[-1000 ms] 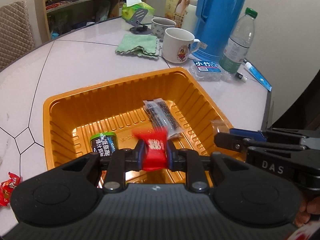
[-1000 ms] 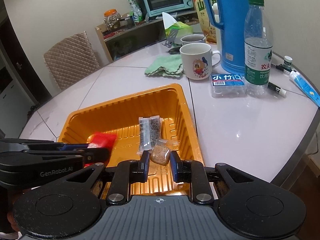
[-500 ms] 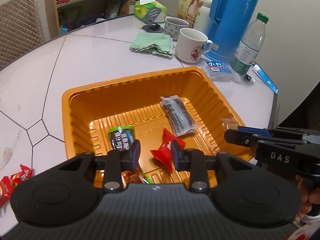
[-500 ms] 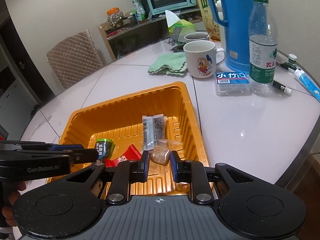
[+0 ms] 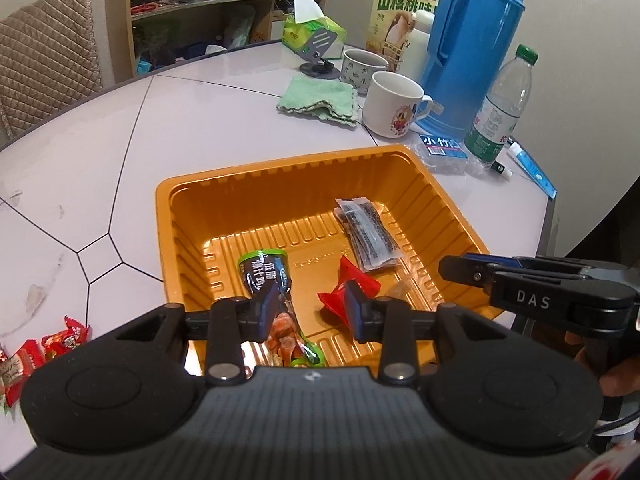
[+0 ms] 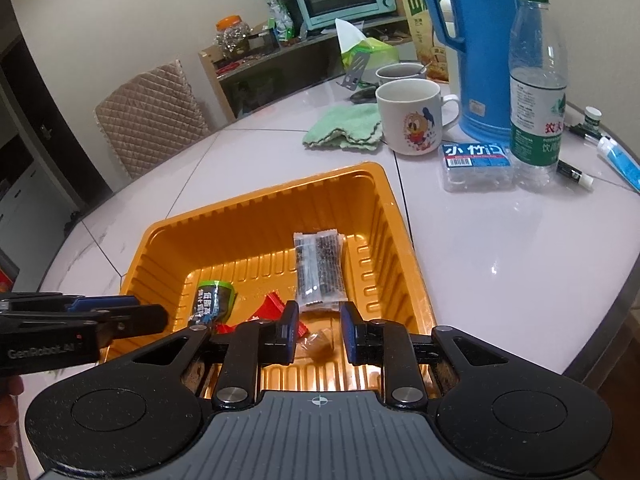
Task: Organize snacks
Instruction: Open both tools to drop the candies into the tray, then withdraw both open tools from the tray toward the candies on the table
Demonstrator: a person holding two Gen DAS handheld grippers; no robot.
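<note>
Left gripper (image 5: 310, 310) over near end of orange tray (image 5: 188, 200), jaws just opening, now apart, nothing gripped. Red candy (image 5: 352, 286) lies on tray floor beside green packet (image 5: 264, 272) and dark packet (image 5: 366, 234). Right gripper (image 6: 319, 330) jaws just opening, apart; brown candy (image 6: 320, 340) below, loose. More red candies (image 5: 44, 346) on table (image 5: 200, 120), left of tray.

Right gripper (image 6: 316, 330) over near edge of orange tray (image 6: 372, 216), jaws just been opening, parted. Small brown snack packet (image 6: 320, 340) lying between pads, not pressed. In tray: clear packet of dark seeds (image 6: 319, 270), red candy wrapper (image 6: 272, 308), green-topped dark pouch (image 6: 212, 298). Left gripper (image 6: 132, 316) entering from left, level with tray rim. Beyond tray on white table (image 6: 500, 248): cartoon mug (image 6: 416, 120), green cloth (image 6: 344, 126), blue thermos (image 6: 476, 40), water bottle (image 6: 536, 80).
</note>
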